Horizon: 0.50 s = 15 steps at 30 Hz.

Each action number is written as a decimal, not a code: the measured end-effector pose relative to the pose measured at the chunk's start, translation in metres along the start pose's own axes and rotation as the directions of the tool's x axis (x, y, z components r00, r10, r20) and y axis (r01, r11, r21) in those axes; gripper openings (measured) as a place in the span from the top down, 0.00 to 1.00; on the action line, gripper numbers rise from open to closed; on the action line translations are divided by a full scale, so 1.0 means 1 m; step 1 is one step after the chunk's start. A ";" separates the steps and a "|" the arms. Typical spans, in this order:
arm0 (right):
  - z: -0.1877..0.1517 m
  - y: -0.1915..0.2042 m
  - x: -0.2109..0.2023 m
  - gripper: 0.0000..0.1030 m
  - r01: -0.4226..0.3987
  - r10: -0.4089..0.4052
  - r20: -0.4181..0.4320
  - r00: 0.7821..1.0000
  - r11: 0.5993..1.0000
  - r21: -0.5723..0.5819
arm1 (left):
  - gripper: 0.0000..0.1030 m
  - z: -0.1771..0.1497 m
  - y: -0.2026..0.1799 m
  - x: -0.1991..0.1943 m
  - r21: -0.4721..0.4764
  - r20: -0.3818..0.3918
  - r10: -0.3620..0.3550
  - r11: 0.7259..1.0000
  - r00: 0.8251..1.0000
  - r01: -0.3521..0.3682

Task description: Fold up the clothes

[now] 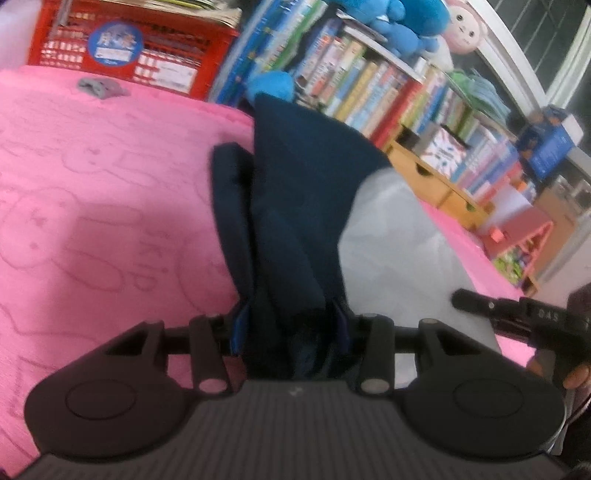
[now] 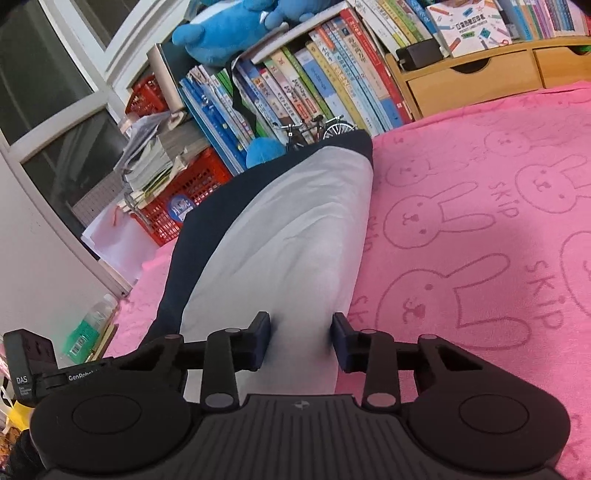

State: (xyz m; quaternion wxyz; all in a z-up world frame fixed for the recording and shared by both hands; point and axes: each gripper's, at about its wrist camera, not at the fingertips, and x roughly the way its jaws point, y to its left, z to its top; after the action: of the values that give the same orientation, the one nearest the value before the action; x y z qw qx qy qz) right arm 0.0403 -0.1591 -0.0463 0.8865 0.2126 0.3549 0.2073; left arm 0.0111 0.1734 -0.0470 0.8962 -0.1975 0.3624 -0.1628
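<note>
Two grippers are sharing one limp, light navy-and-grey garment [image 2: 280, 236] over the pink bunny-print towel [image 2: 480, 221]: our left gripper [image 1: 291, 328] is clamping its bunched navy edge, our right gripper [image 2: 300, 339] is pinching the grey hem, and we are judging those edges the best holds.

Soft indoor light, blurred, fisheye-warped.

Right tool [image 2: 301, 341]: both pads bear on a fold of the garment.
Garment [image 2: 288, 236]: grey panel with navy edge, stretched away from the tool.
Surface: pink rabbit-print blanket [image 2: 480, 221].
Background: bookshelf [image 2: 314, 85], red basket [image 2: 181, 199], blue plush toy [image 2: 225, 33].
</note>
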 end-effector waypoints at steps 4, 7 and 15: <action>-0.007 -0.008 -0.019 0.64 0.015 -0.015 0.000 1.000 1.000 -0.006 | 0.59 -0.007 -0.011 0.002 -0.004 -0.029 -0.050 0.999 0.998 0.050; -0.013 -0.014 -0.033 0.64 0.027 -0.027 0.000 1.000 1.000 -0.010 | 0.59 -0.014 -0.021 0.004 -0.009 -0.061 -0.094 0.996 0.994 0.094; -0.017 -0.028 -0.065 0.62 0.051 -0.050 0.017 0.999 0.998 -0.038 | 0.59 -0.024 -0.016 -0.030 0.020 -0.084 -0.083 0.996 0.993 0.085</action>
State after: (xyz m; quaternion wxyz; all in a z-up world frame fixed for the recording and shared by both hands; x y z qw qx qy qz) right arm -0.0090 -0.2124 -0.0372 0.8982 0.1882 0.3490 0.1899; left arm -0.0289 0.1676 -0.0373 0.8750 -0.1953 0.3887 -0.2125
